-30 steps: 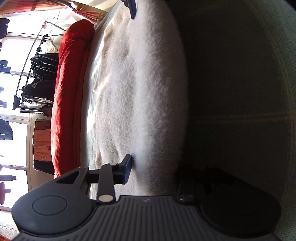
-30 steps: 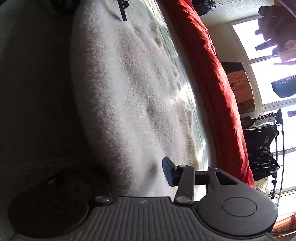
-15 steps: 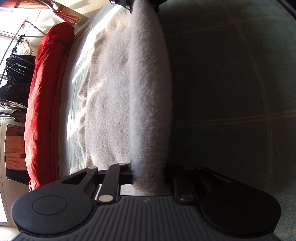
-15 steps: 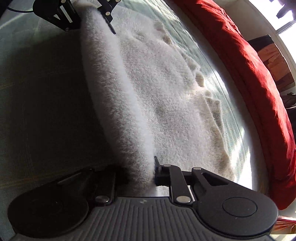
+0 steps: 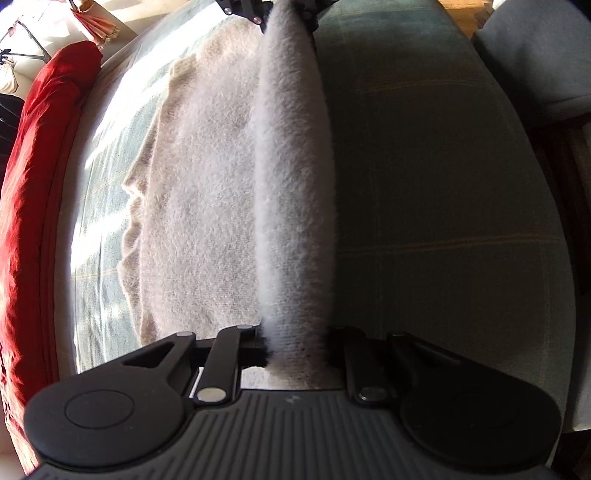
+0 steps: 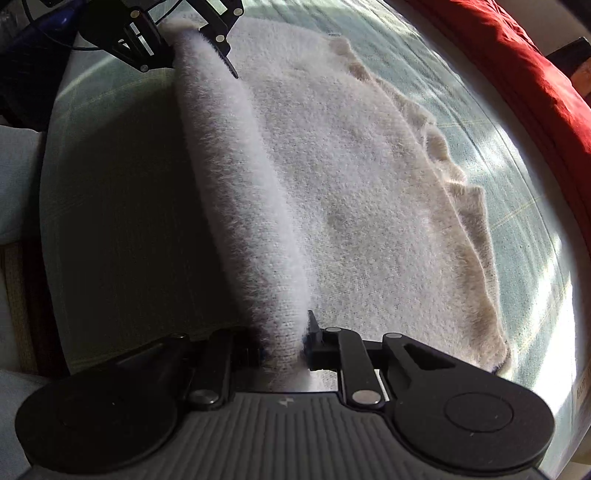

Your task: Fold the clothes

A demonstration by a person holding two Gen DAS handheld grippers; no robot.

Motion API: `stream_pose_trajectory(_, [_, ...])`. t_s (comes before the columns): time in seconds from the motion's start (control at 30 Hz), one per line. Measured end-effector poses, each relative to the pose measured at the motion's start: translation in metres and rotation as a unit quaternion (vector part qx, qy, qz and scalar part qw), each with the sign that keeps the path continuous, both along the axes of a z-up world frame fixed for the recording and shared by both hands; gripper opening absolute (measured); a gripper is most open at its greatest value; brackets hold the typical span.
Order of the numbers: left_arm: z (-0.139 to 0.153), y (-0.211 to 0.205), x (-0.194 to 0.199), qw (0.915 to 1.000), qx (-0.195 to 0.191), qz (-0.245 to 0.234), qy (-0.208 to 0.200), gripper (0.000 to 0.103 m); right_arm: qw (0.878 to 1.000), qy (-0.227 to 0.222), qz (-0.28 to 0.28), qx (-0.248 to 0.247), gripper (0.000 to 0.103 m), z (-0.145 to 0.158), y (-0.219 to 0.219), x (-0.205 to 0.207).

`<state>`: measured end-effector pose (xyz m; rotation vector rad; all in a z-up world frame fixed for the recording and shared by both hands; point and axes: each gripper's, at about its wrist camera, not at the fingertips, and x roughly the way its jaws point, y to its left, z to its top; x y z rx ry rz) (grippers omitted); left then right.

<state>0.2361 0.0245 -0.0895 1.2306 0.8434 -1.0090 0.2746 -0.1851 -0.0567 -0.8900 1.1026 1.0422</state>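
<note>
Left and right wrist views. My left tool [image 5: 297, 349] is closed on one end of the raised edge of a fuzzy white garment [image 5: 207, 206]; my right tool [image 6: 282, 345] is clamped on the opposite end of the same edge. Each tool shows in the other's view, at the far end of the ridge: the right tool at the top of the left view [image 5: 286, 18], the left tool at the top of the right view [image 6: 192, 40]. The lifted edge forms a taut ridge between them, while the rest of the garment lies spread on the pale green checked bed cover [image 5: 443, 192]. A red duvet [image 5: 26, 192] borders the far side of the bed.
</note>
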Motion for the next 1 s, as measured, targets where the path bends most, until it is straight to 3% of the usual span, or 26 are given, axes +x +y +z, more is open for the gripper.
stream_pose_trajectory(0.17, [-0.004,0.002,-0.037,0.9993,-0.003,0.004,0.037,0.015,0.999,0.043,0.009,-0.007,0.021,-0.007,-0.001,-0.027])
stream_pose_trajectory(0.4, [-0.019,0.01,-0.059,0.9996,-0.005,0.008,0.028,0.019,0.998,0.065,0.013,-0.014,0.023,-0.022,-0.001,-0.051])
stream_pose_trajectory(0.53, [-0.012,0.017,-0.062,0.9991,-0.007,0.018,0.037,0.028,0.997,0.082,-0.009,-0.009,0.042,-0.024,-0.004,-0.053])
stream_pose_trajectory(0.63, [0.003,0.032,-0.063,0.9964,-0.011,0.034,0.078,0.035,0.995,0.102,-0.015,-0.008,0.043,-0.016,-0.014,-0.058])
stream_pose_trajectory(0.77, [0.023,0.054,-0.054,0.9894,-0.013,0.078,0.122,0.035,0.988,0.143,-0.054,0.012,0.042,0.004,-0.032,-0.056])
stream_pose_trajectory(0.9, [0.034,0.063,-0.028,0.9777,-0.063,0.151,0.132,0.035,0.979,0.168,-0.098,0.065,0.039,0.023,-0.038,-0.051])
stream_pose_trajectory(0.97, [0.028,0.059,-0.013,0.9688,-0.095,0.177,0.145,0.035,0.974,0.173,-0.116,0.09,0.022,0.016,-0.028,-0.045])
stream_pose_trajectory(1.0, [0.023,0.058,-0.006,0.9619,-0.112,0.192,0.159,0.035,0.972,0.174,-0.12,0.1,0.02,0.012,-0.021,-0.043])
